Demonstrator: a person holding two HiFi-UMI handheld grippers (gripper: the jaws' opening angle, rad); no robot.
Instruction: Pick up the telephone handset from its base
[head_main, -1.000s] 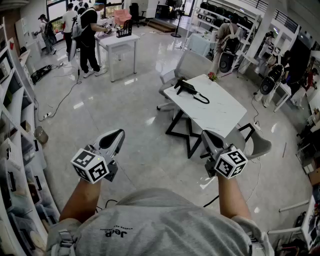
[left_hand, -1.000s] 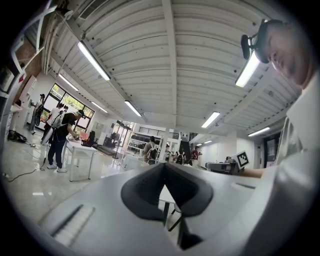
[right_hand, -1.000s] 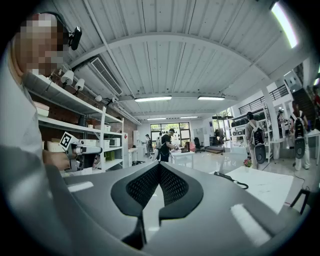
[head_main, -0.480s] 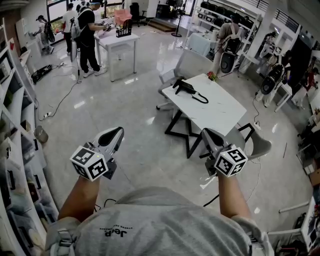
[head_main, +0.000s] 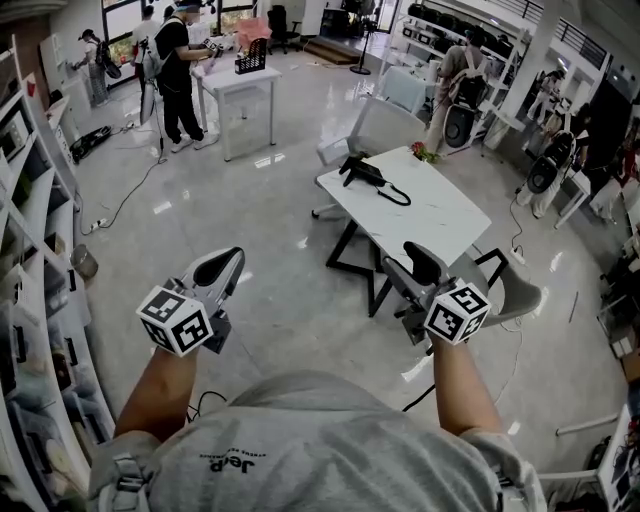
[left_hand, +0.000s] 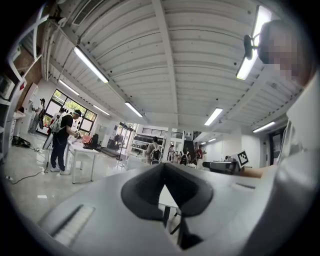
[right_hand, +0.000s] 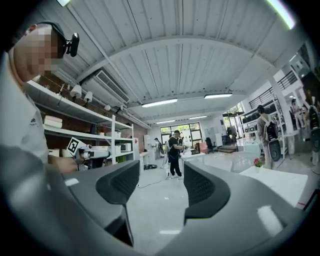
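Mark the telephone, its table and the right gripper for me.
telephone (head_main: 360, 171), head view, on its black body.
white table (head_main: 445, 215), head view, bare top near the middle.
right gripper (head_main: 403, 260), head view, between its fingertips; jaws have just been opening, nothing between them.

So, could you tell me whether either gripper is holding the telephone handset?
No, the telephone lies on the white table, apart from the left gripper and the right gripper.

The only readable print stood on the person's grey shirt, low in the head view: the large letters "JeP", seen upside down. A smaller line beside them was too small to read.
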